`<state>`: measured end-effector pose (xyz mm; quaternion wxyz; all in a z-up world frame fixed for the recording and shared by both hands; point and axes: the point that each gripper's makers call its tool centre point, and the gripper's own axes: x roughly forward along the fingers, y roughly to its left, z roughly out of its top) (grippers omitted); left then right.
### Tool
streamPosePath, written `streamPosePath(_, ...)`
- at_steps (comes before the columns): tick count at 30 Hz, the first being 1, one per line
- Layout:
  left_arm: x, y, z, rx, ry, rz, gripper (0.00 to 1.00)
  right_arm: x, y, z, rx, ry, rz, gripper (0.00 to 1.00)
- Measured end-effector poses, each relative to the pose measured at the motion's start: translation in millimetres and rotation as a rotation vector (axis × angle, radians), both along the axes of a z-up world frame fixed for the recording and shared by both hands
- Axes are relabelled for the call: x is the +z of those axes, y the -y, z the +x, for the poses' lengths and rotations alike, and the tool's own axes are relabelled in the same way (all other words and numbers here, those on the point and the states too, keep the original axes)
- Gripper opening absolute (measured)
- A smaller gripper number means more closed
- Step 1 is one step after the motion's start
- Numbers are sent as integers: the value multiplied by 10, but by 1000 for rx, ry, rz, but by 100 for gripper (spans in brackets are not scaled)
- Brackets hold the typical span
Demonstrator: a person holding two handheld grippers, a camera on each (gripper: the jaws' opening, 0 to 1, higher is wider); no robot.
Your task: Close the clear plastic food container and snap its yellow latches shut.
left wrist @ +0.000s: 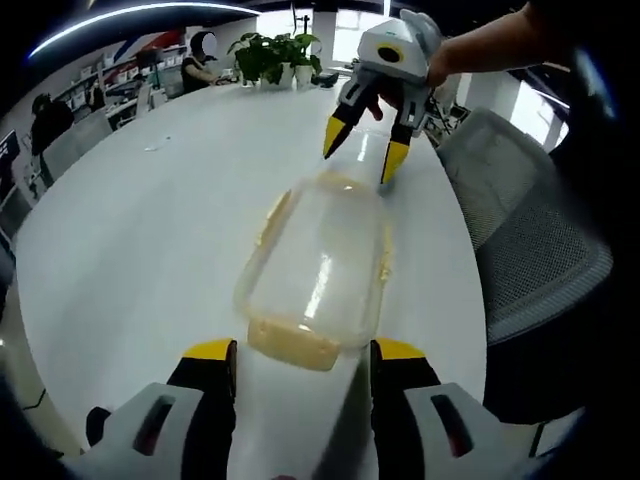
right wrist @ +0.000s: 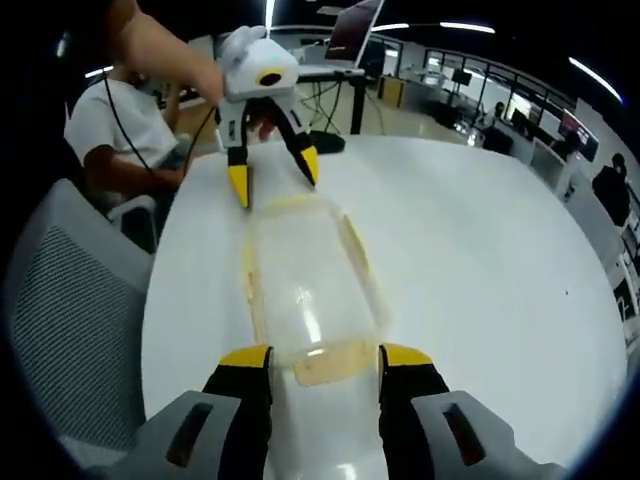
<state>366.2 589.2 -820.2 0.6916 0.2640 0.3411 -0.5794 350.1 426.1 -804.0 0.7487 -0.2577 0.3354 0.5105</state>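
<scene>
Now both open tongs flank the closed container (left wrist: 318, 270) endwise.

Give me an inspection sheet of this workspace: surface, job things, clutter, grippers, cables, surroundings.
Surface: white table, bare around the job.
Job's things: clear container lying flat, lid on; yellow latch at the near end, state unclear.
Clutter: nothing seen.
Grippers: left gripper and right gripper open, one at each end of the container.
Cables: dark cable by a seated person.
Surroundings: grey mesh chair, potted plant, office desks.
</scene>
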Motion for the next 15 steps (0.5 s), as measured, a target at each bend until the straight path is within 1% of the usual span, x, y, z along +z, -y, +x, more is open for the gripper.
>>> streamPosePath(4,5,2,13,-22,11,3,52,-21,-6,-12,13,-11,-5,42)
streamPosePath(7,-5,-9,31,-38,20,14,52,-59,-12,-23,50,-13,-30,45)
streamPosePath(9,-19,-15,41,-61,28,24,52,-69,-12,-24,59,-17,-32,45)
streamPosePath(12,-37,-10,56,-94,46,43,51,-112,9,-8,79,-22,-65,44)
streamPosePath(15,-23,10,66,-103,55,46,50,-129,14,15,90,-22,-79,44)
